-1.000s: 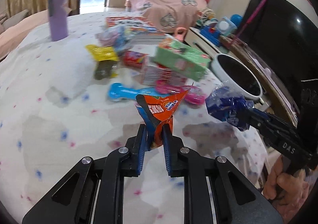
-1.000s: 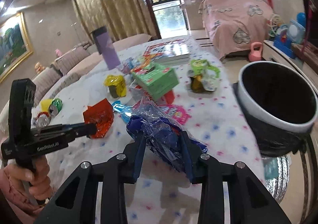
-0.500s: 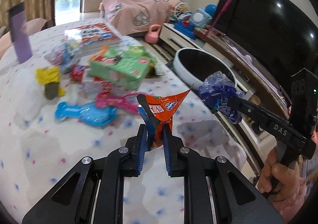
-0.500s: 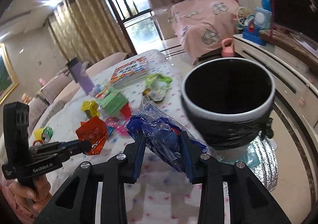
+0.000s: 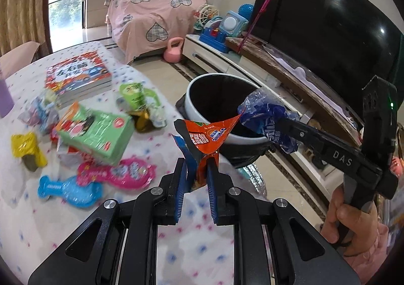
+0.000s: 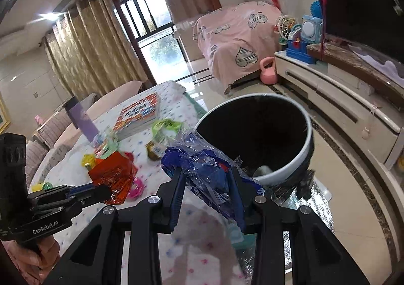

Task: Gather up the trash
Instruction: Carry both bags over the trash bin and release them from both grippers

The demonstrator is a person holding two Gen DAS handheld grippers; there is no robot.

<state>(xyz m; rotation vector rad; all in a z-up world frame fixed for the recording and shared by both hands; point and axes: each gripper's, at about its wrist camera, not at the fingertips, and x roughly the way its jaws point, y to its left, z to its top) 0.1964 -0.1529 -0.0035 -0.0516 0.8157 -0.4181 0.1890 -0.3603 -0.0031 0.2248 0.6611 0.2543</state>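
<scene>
Orange wrapper [image 5: 209,137], crinkly blue wrapper [image 6: 209,173], bin [image 6: 306,131] white outside and black inside, white tablecloth [image 5: 30,209] with pink and blue dots.

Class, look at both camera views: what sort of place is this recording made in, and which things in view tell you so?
Most likely a family living room at home. A large black flat-screen television stands on a long low cabinet, a sofa under a pink heart-print cover sits by the glass door, and children's plastic toys line the cabinet.
</scene>
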